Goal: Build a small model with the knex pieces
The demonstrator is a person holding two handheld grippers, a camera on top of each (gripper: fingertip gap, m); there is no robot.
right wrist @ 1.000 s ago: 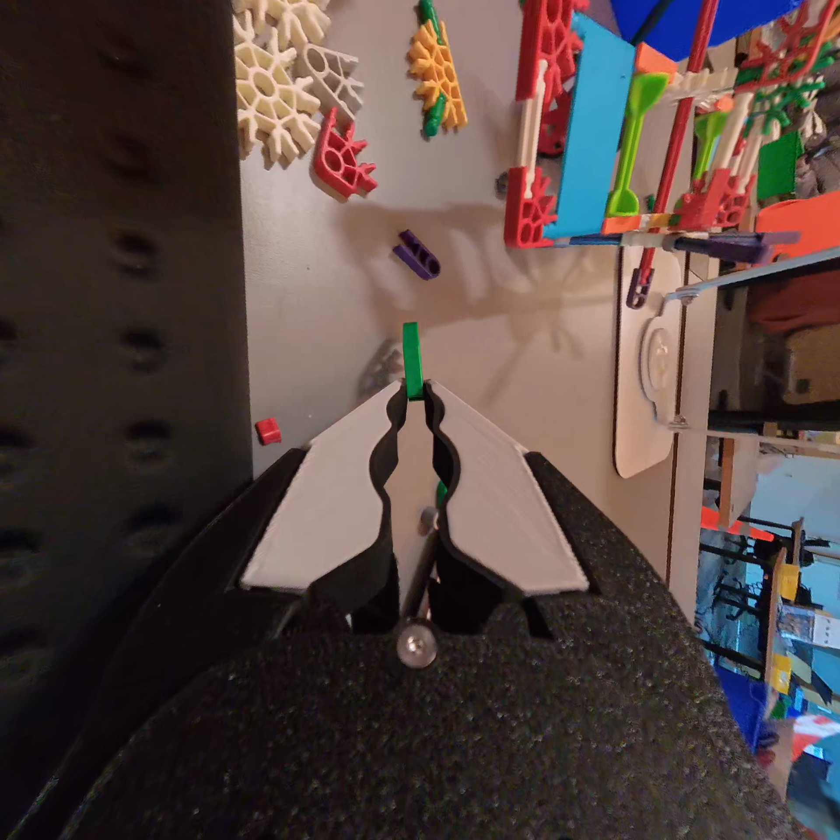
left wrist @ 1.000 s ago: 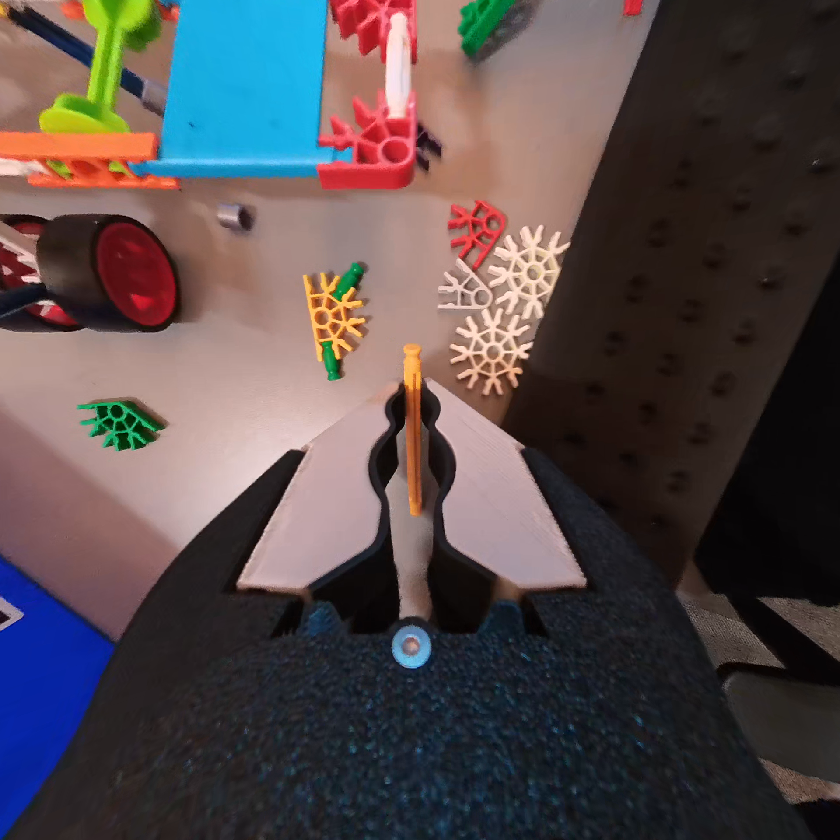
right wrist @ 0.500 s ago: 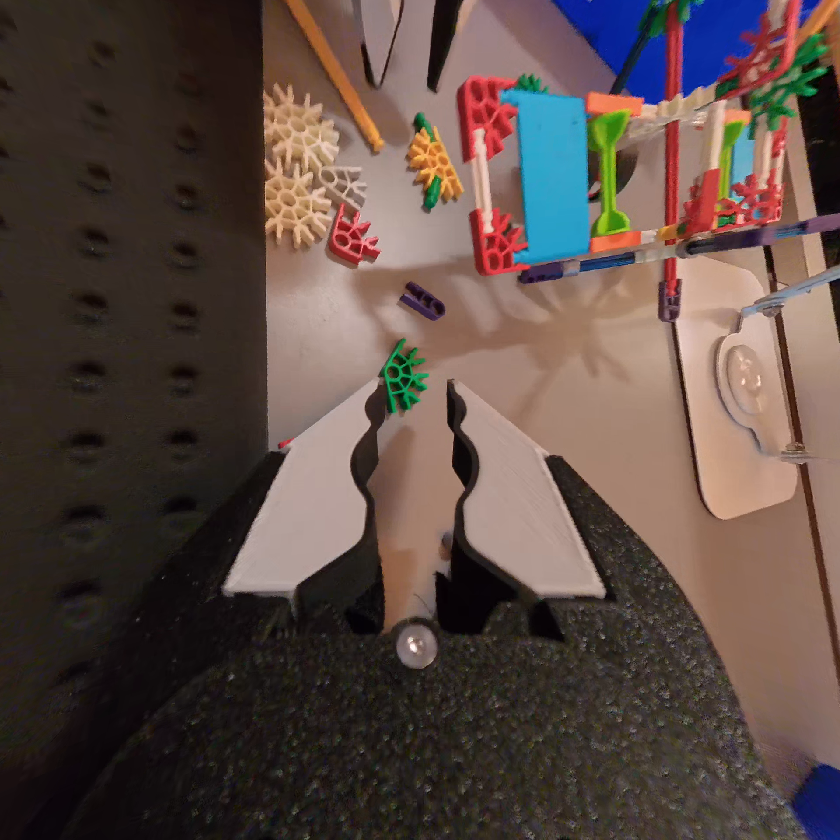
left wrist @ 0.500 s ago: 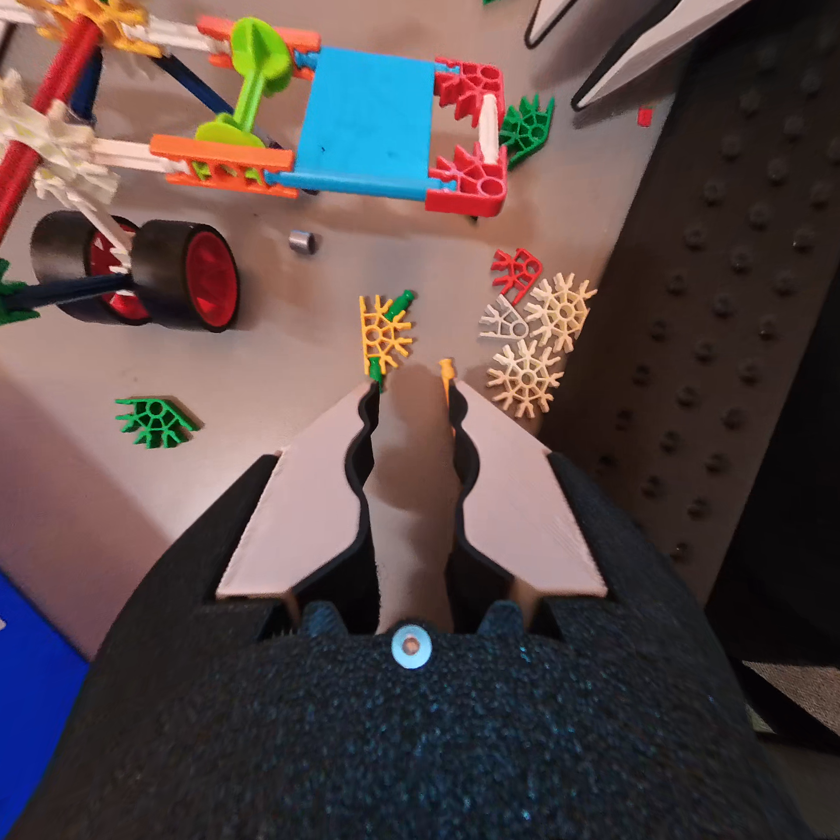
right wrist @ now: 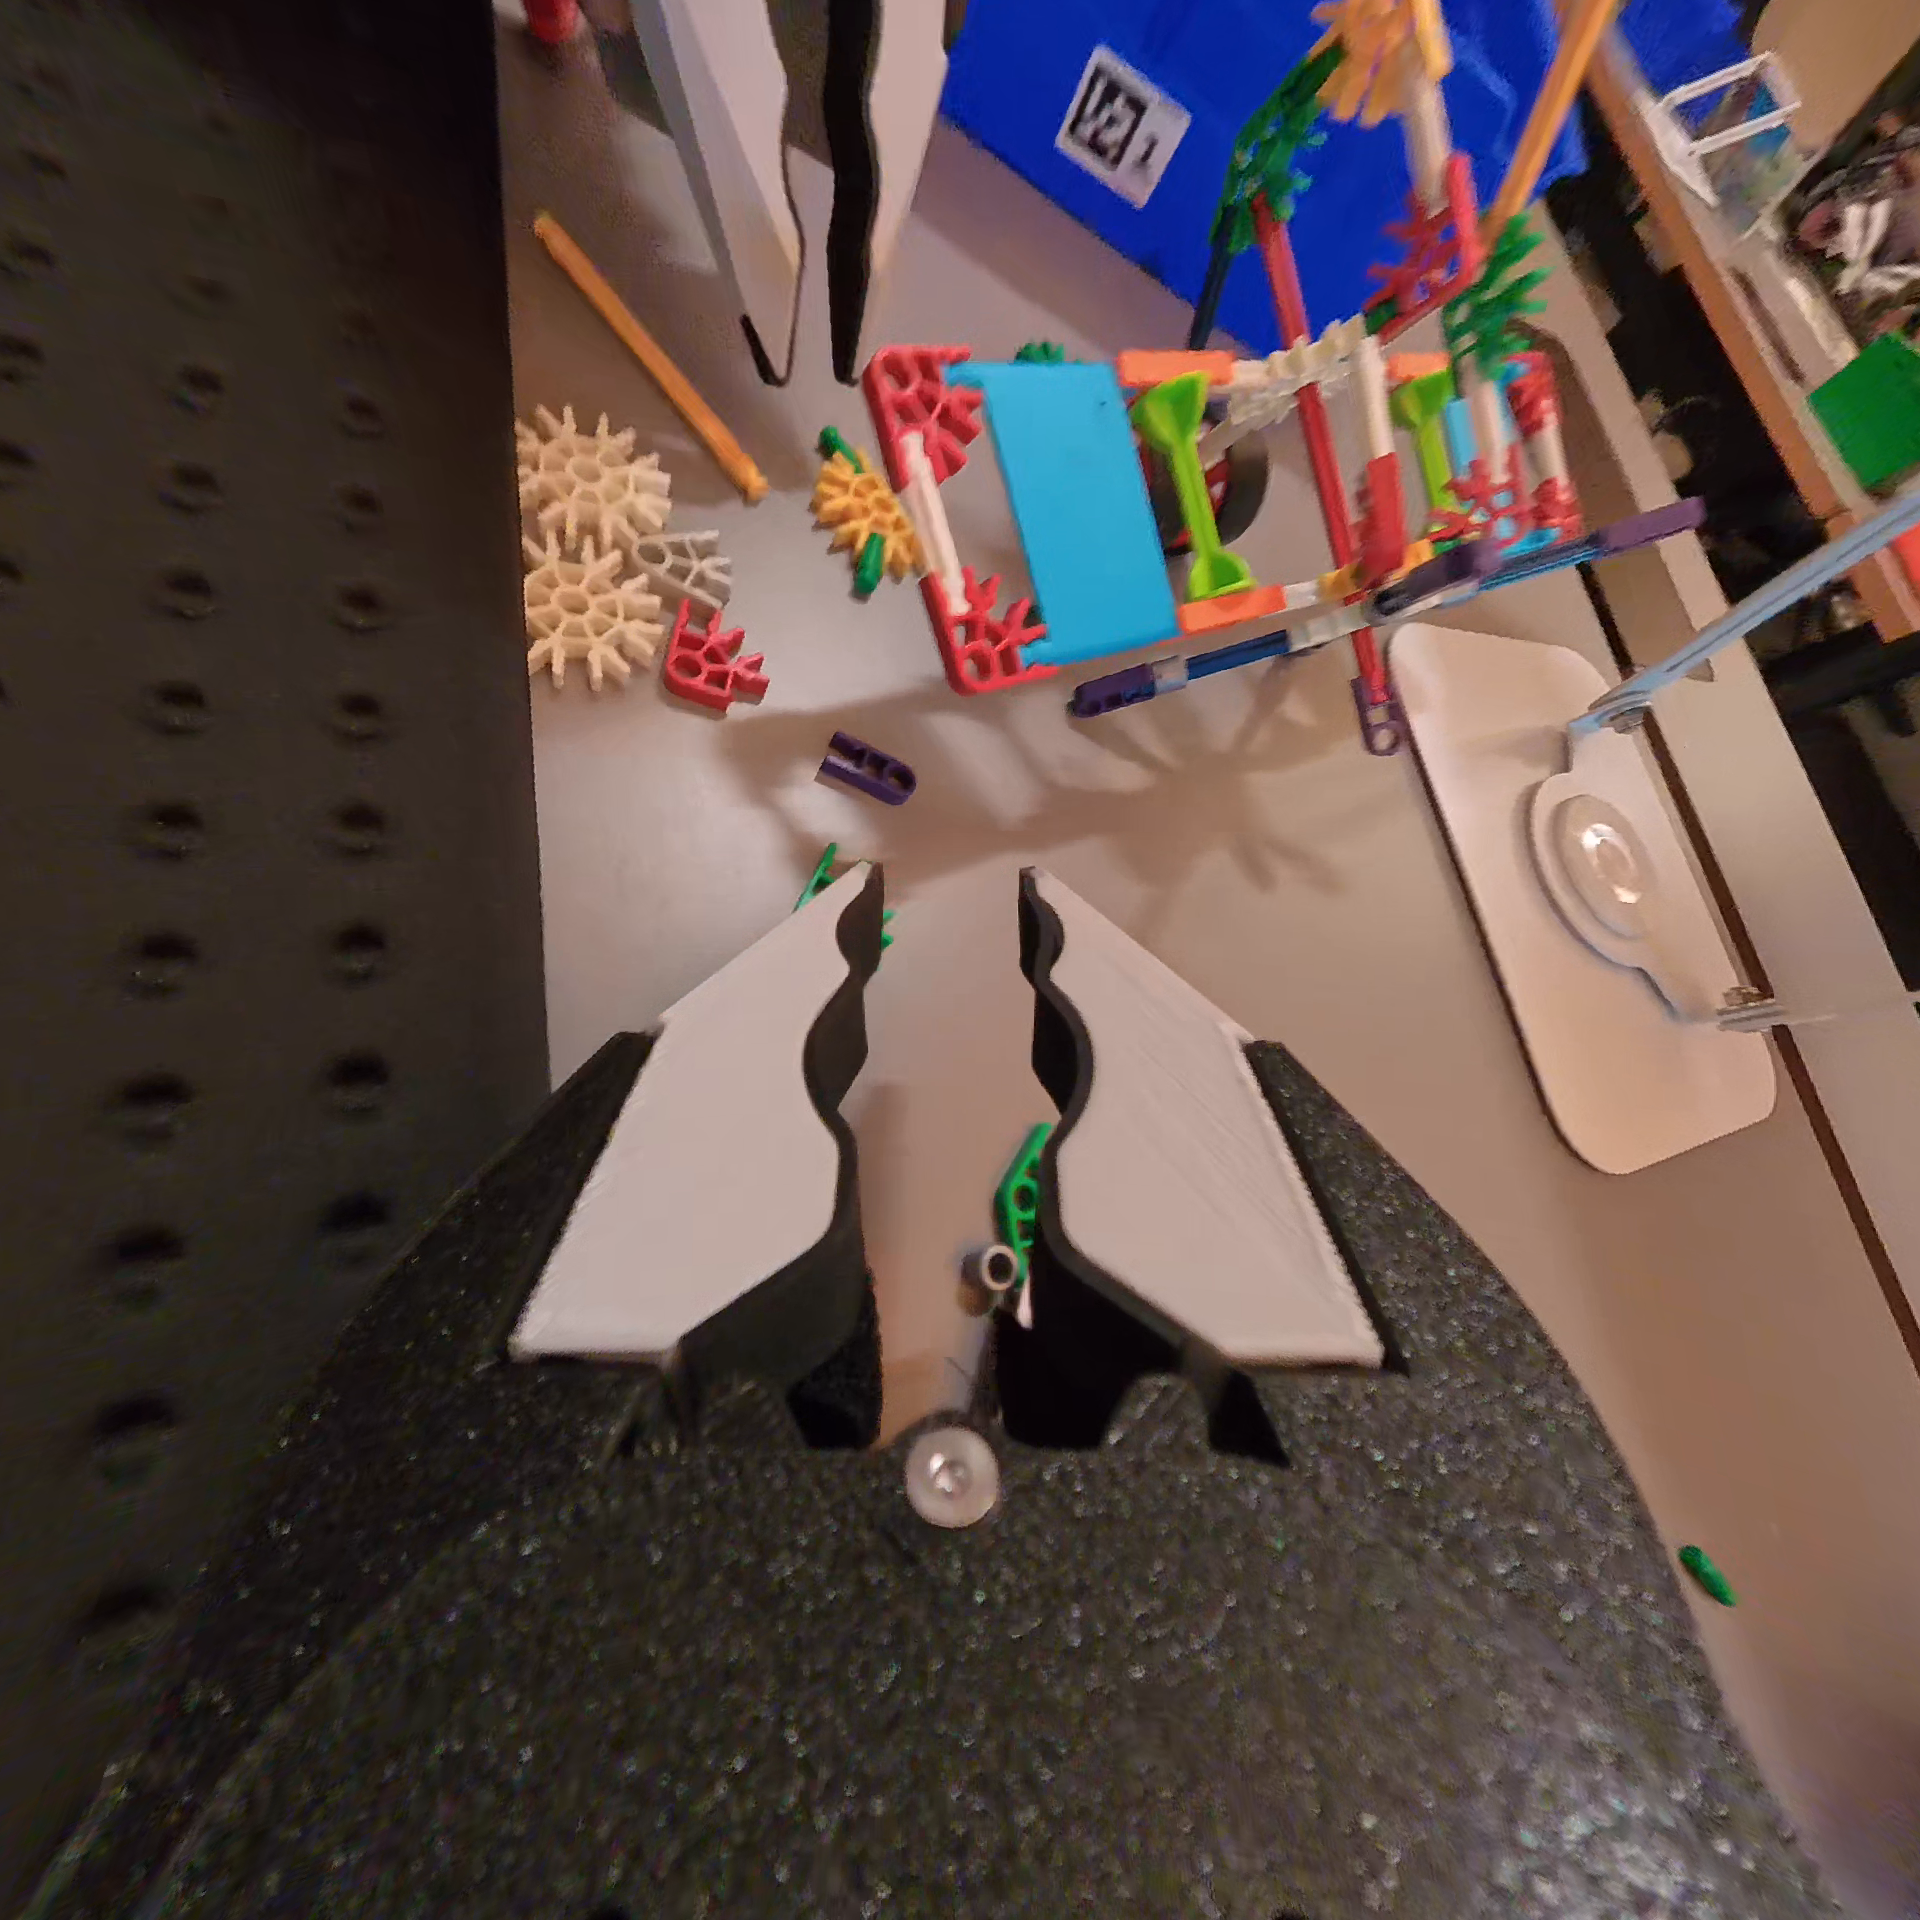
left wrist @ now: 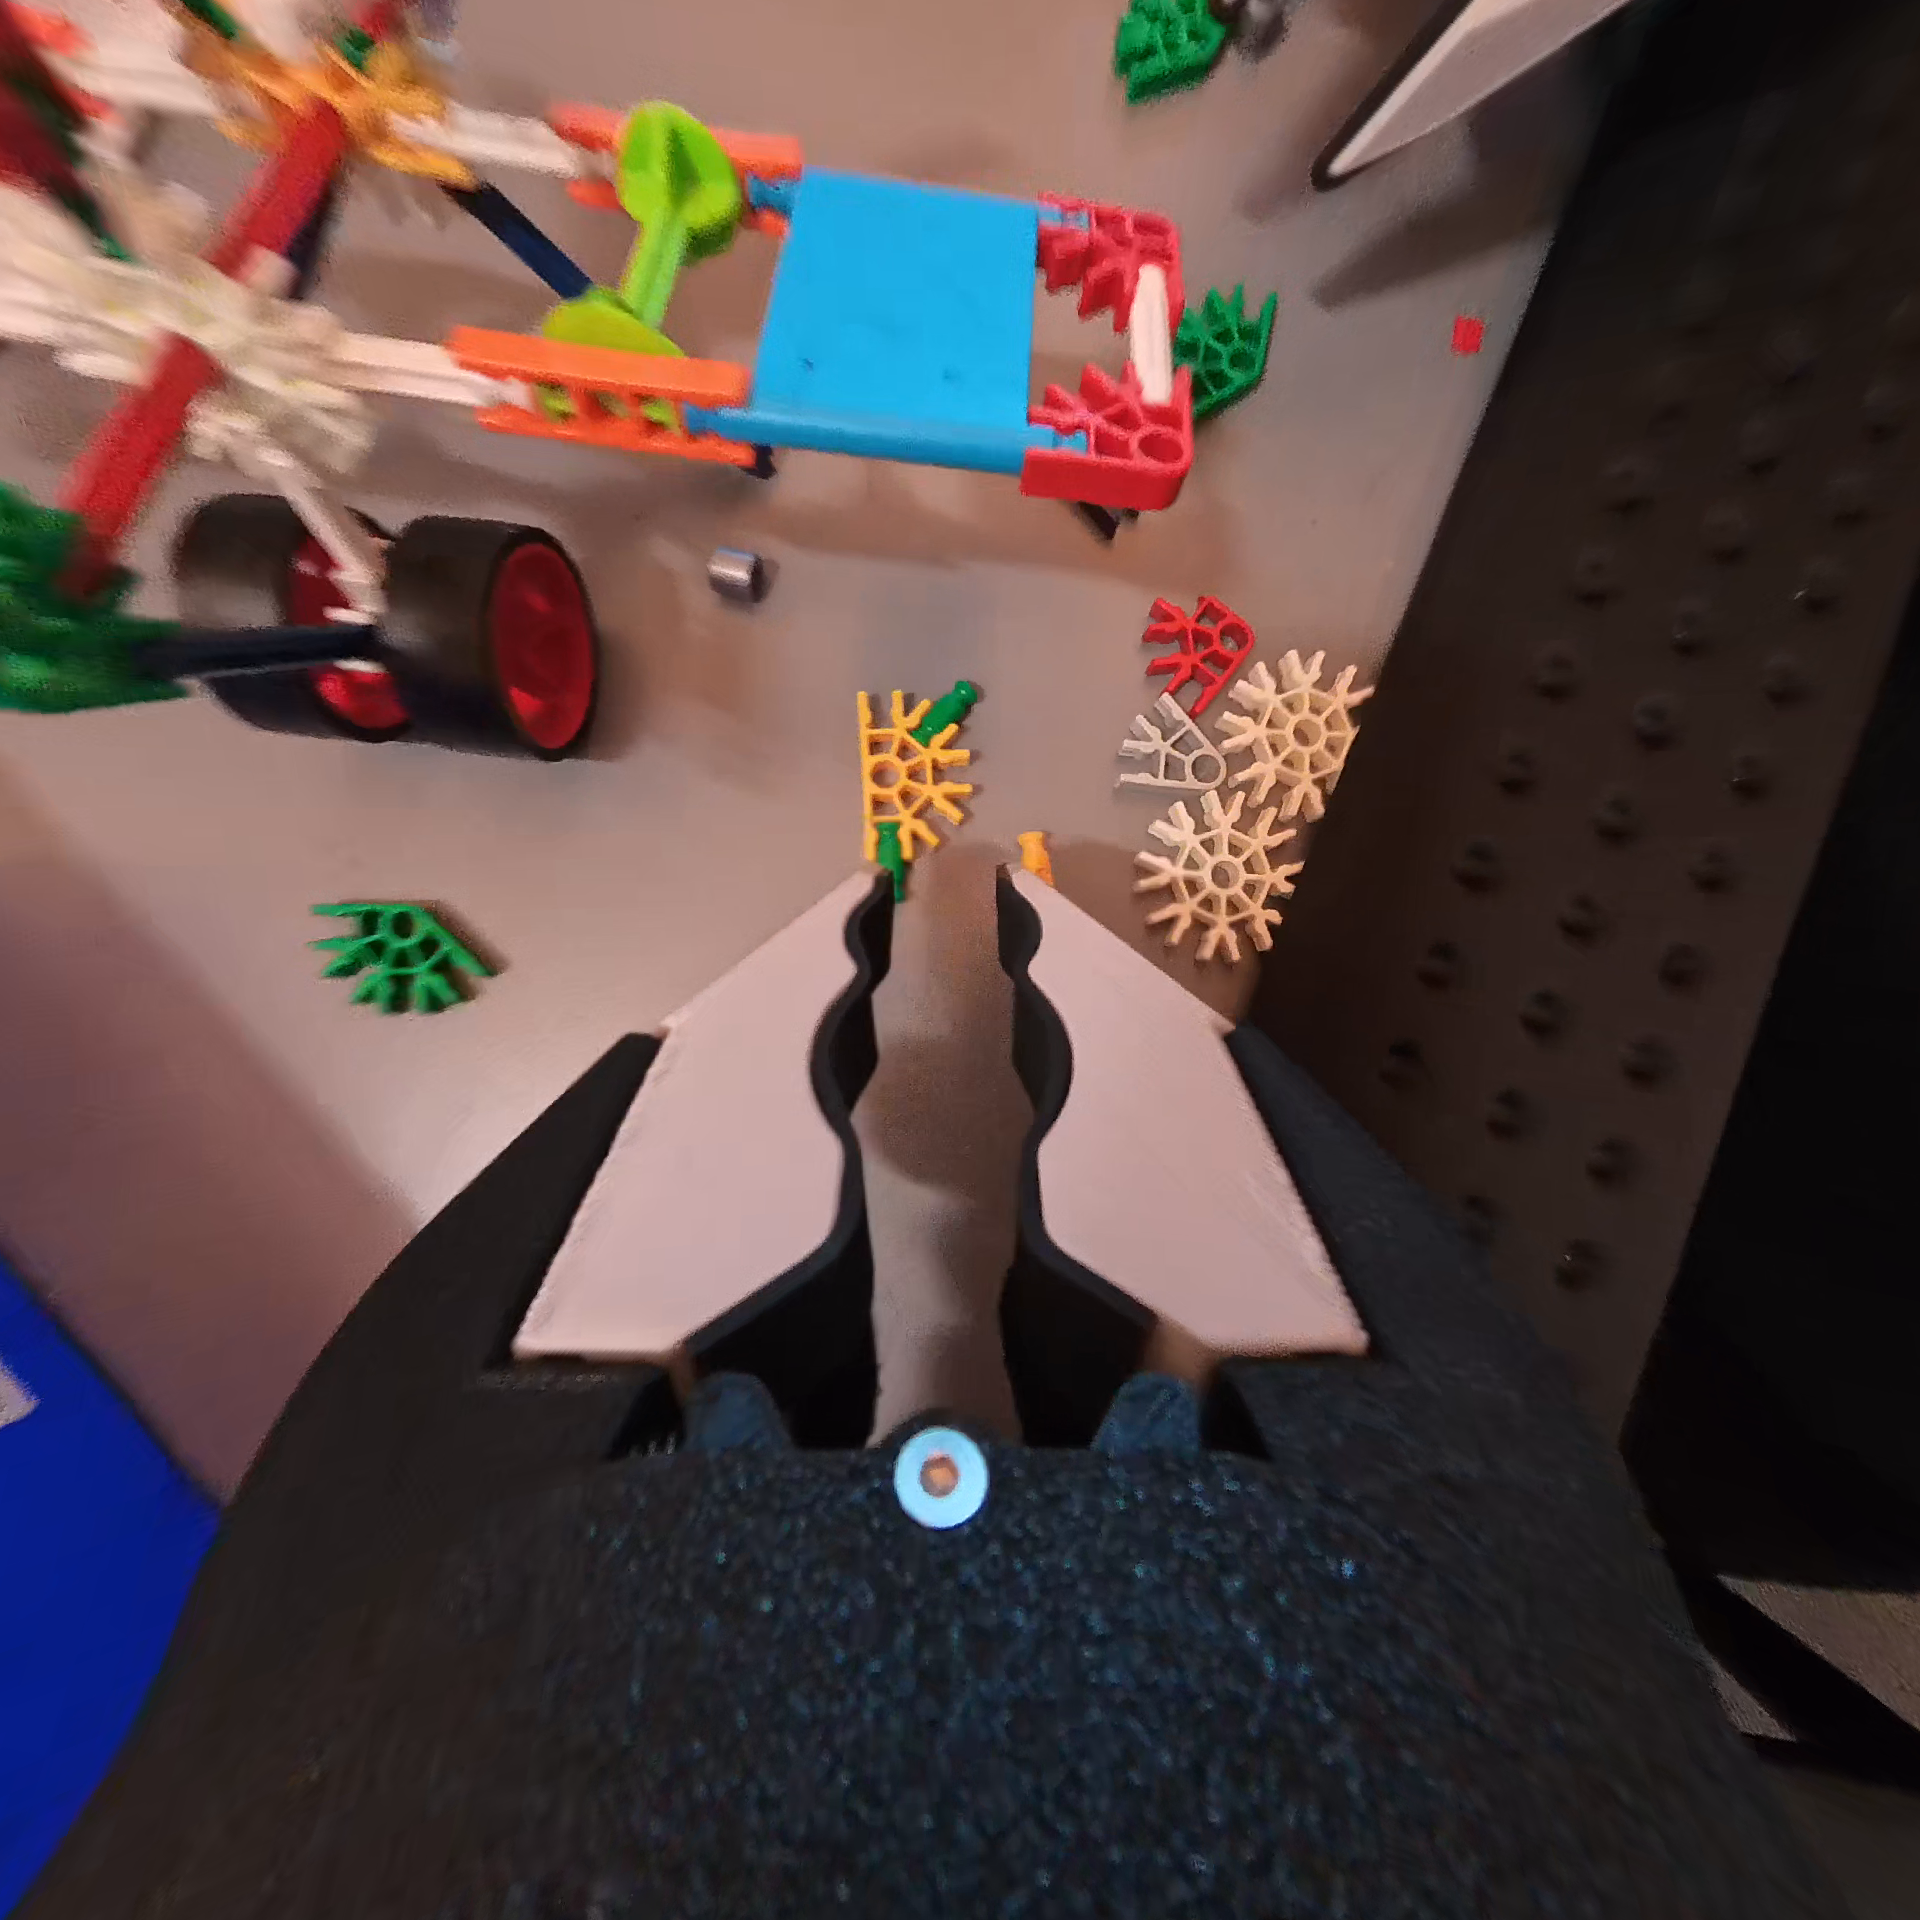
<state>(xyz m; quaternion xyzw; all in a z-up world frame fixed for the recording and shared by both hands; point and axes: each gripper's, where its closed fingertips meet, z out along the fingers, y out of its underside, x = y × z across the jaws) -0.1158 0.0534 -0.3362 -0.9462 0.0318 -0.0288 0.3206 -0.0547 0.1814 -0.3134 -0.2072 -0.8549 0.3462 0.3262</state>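
My left gripper [left wrist: 943, 883] is open with nothing between its fingers, above the grey table [left wrist: 623, 1039]. An orange rod [left wrist: 1034, 852] lies on the table, mostly hidden behind the right finger; the right wrist view shows the whole rod [right wrist: 644, 348] lying apart from the left gripper [right wrist: 808, 364]. A yellow connector with a green rod [left wrist: 909, 774] lies just beyond the left fingertip. My right gripper [right wrist: 951, 878] is open and empty. A green connector [right wrist: 821, 878] lies on the table, partly hidden behind its left finger.
A toy vehicle with a blue panel [left wrist: 894, 312] [right wrist: 1081, 509] and black wheels [left wrist: 488, 634] stands ahead. Loose white [left wrist: 1221, 878], red [right wrist: 712, 660], purple [right wrist: 868, 769] and green [left wrist: 400, 940] pieces lie about. A black dimpled mat [right wrist: 260, 727] borders the table. A blue box [right wrist: 1143, 208] stands behind. Across from one pair of fingers to the other is roughly 15 cm.
My left gripper let go of the orange rod and my right gripper let go of the green connector; both pieces now lie on the table. Both grippers pulled back, and the left fingers have narrowed a little.
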